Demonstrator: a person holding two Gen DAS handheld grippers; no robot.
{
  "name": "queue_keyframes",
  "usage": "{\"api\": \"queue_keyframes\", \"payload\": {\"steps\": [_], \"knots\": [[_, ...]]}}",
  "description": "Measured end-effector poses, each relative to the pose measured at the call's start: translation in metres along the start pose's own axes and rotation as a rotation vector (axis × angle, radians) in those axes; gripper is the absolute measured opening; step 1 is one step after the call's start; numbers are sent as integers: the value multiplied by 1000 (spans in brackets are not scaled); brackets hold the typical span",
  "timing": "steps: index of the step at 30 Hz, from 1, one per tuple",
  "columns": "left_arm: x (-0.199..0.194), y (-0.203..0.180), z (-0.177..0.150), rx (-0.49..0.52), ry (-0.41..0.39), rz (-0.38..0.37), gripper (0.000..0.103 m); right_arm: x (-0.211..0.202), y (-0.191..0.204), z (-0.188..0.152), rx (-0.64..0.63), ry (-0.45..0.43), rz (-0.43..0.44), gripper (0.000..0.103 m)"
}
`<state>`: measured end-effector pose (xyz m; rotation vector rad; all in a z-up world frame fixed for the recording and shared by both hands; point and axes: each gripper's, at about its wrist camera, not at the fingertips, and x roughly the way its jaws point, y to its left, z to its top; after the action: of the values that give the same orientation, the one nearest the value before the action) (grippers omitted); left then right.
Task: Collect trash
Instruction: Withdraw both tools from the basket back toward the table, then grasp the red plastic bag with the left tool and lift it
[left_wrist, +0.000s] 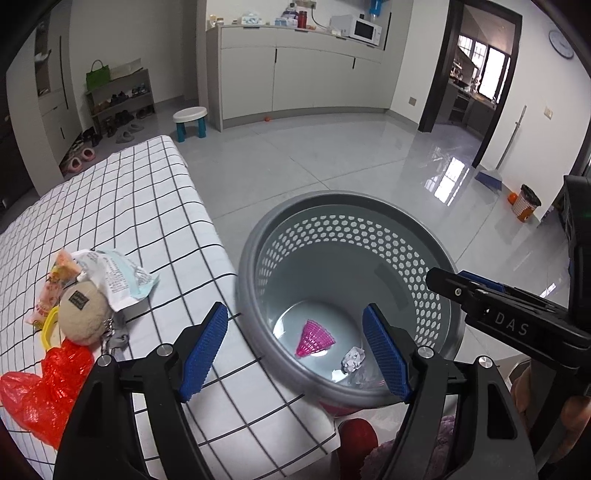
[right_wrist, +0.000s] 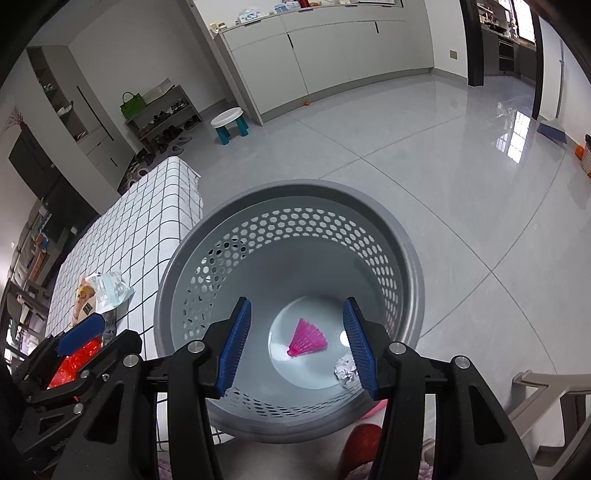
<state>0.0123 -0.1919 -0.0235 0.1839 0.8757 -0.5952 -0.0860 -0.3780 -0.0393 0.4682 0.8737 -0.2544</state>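
A grey perforated basket (left_wrist: 258, 236) (right_wrist: 295, 192) stands on the floor beside the checked table (left_wrist: 122, 206). A pink shuttlecock (left_wrist: 316, 338) (right_wrist: 308, 338) and a crumpled paper ball (left_wrist: 352, 360) (right_wrist: 343, 371) lie at its bottom. My left gripper (left_wrist: 295, 354) is open and empty over the table edge and basket rim. My right gripper (right_wrist: 297, 350) is open and empty above the basket; it also shows in the left wrist view (left_wrist: 480, 295). On the table lie a white-blue wrapper (left_wrist: 122, 277) (right_wrist: 107, 286), a snack packet (left_wrist: 55, 284) and a red plastic bag (left_wrist: 44, 391).
A beige plush keychain (left_wrist: 83, 314) and a yellow ring (left_wrist: 48, 328) lie among the trash. A red object (left_wrist: 358, 435) sits below the basket. A small white stool (left_wrist: 190, 122), a shoe rack (left_wrist: 118, 99), a broom (left_wrist: 495, 173) and a small bin (left_wrist: 526, 203) stand further off.
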Motion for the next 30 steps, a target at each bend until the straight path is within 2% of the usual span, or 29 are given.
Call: {"api": "queue_keyframes", "payload": {"steps": [6,18,25,30], "knots": [[-13,15,-4,-27,-17,12,76,-5,18,-6,-48,-10,3,56],[-53,58,-26,-81,-72,99,80,-10,55,-20,-135,-23,28,60],[-74,85,-49,-115,-81,135,81,-2,88,-49,-208,17,57,60],[-91,115,-65,-162,-102,211,83,2,108,-69,-266,38,91,64]]}}
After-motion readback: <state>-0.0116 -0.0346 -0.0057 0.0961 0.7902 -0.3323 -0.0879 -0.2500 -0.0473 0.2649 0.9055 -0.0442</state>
